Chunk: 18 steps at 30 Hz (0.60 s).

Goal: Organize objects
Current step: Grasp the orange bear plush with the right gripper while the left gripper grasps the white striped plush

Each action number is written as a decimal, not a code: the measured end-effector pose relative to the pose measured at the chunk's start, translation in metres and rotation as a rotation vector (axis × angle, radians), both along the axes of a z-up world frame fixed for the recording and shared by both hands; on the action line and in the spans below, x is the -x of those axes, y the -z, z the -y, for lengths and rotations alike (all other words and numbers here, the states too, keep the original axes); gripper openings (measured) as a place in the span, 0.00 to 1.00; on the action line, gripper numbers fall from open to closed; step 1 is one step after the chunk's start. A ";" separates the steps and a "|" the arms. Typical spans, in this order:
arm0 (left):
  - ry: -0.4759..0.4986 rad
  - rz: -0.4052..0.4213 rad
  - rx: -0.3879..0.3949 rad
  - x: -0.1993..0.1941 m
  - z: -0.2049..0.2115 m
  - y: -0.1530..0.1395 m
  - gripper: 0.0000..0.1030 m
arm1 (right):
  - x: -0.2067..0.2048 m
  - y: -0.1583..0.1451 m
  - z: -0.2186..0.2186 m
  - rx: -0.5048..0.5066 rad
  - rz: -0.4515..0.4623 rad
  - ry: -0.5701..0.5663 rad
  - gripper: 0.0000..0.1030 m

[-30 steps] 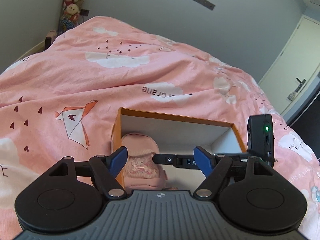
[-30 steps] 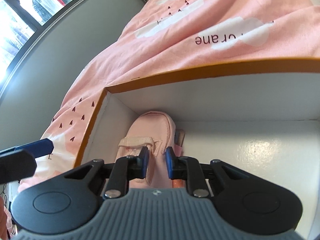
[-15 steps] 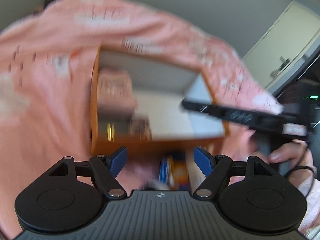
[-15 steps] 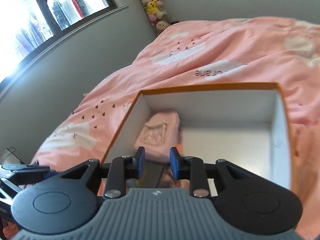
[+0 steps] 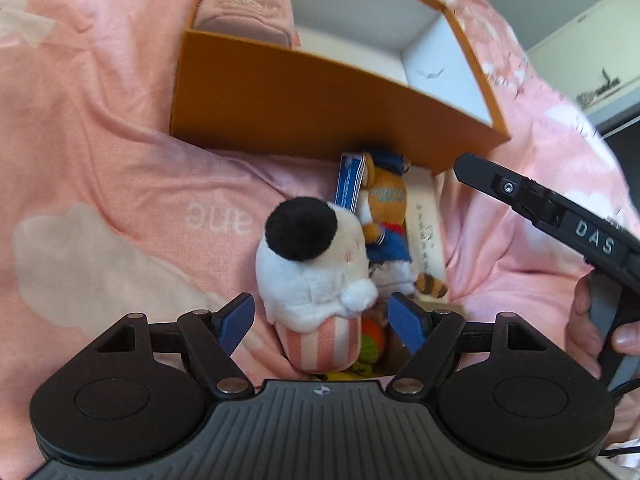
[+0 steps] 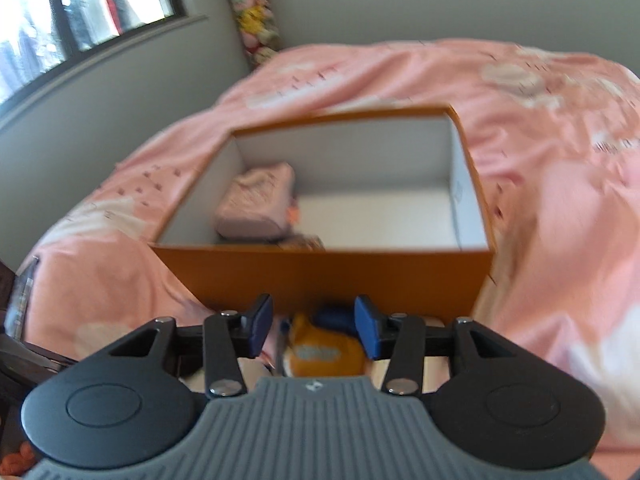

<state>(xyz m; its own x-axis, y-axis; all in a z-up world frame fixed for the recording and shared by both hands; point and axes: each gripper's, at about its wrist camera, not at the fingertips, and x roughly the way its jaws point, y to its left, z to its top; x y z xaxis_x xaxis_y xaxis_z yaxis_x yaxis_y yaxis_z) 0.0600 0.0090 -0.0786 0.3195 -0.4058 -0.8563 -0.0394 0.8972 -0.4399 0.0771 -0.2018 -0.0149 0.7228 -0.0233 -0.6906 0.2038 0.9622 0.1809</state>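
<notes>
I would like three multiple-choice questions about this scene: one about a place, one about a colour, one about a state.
1. Where is the pink bag?
A. inside the orange box, at one end
B. on the bedcover beside the box
C. between the left gripper's jaws

2. What colour is the patch on top of the white plush toy?
A. blue
B. black
C. green

3. How does the left gripper stand?
A. shut on the pink bag
B. shut with nothing in it
C. open, jaws either side of the white plush toy

Answers:
1 A: both views show the bag lying within the box walls.
2 B: the round patch is black.
3 C: gaps show between both blue pads and the toy.
</notes>
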 end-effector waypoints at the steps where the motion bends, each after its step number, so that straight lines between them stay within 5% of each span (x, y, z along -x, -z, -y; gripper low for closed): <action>1: 0.013 0.005 -0.009 0.000 0.005 0.001 0.86 | -0.002 0.004 0.002 -0.003 -0.022 0.016 0.47; 9: 0.051 0.020 -0.075 -0.007 0.021 0.014 0.86 | -0.007 0.019 0.004 -0.010 -0.114 0.034 0.61; 12: 0.024 0.008 -0.068 -0.008 0.016 0.021 0.73 | -0.008 0.022 0.002 -0.012 -0.128 0.029 0.63; 18: -0.011 0.057 -0.044 0.001 0.006 0.012 0.68 | -0.011 0.029 0.000 -0.007 -0.163 0.013 0.63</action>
<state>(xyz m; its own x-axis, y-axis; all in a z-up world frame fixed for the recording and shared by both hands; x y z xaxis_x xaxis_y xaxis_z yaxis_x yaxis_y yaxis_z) 0.0586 0.0030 -0.0903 0.3725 -0.3644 -0.8535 -0.0254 0.9153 -0.4019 0.0876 -0.2018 -0.0437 0.6009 -0.0266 -0.7989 0.2429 0.9583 0.1508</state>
